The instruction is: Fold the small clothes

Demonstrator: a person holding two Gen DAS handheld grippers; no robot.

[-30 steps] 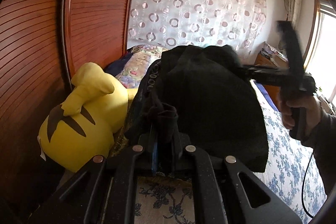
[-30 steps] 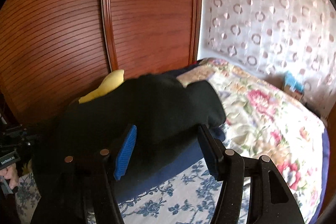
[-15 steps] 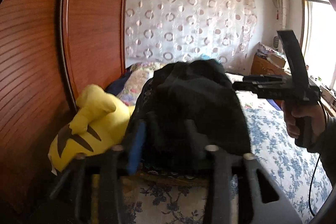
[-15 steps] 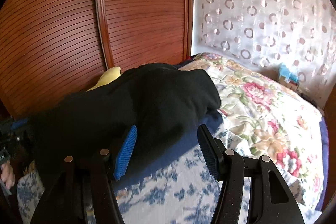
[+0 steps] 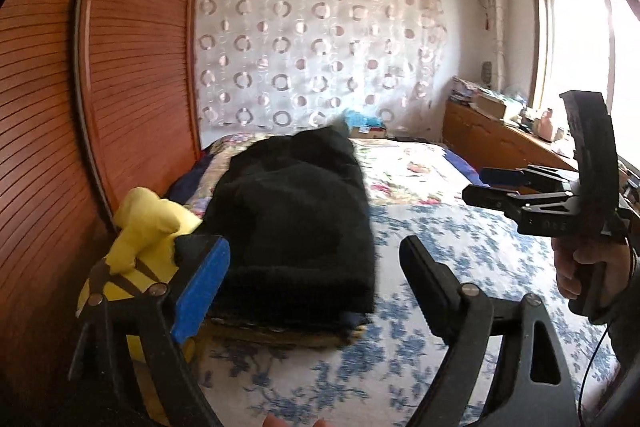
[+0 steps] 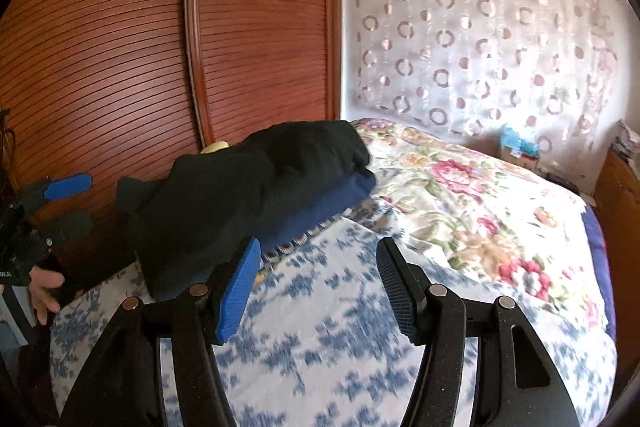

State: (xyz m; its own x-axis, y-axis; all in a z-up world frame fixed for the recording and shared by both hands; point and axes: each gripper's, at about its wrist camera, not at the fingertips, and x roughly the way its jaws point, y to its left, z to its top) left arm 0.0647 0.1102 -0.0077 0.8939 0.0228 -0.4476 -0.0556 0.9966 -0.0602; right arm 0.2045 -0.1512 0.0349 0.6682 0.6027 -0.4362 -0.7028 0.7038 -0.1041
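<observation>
1. Right now the black garment (image 5: 296,223) lies folded on top of a navy piece (image 6: 324,205) near the wardrobe side of the bed (image 5: 440,247); the left gripper (image 5: 316,283) has nothing between its fingers and its jaws are opening, while the right gripper (image 6: 316,291) is likewise opening over bare bedspread, well apart from the cloth.
2. Likely trouble: the stack looks loose and humped, so the top layer could slump off the navy piece if a finger catches its near hem; soft knit tends to cling to a blue pad (image 5: 202,283).
3. Another risk: the pile sits just beside the yellow plush toy (image 5: 140,227) at the bed's edge by the wooden wardrobe (image 6: 120,47); a push toward that side could tip cloth into the gap, which is hidden from both views.
4. Room to move: to the pile's right the blue-flowered sheet (image 6: 340,347) is open and flat; farther back the floral quilt (image 6: 480,207) is also free.
5. Tight spots: the two tools stand fairly near each other in the left wrist view, so they could knock together if both reach in at once; the wardrobe hems in the pile's far side.
</observation>
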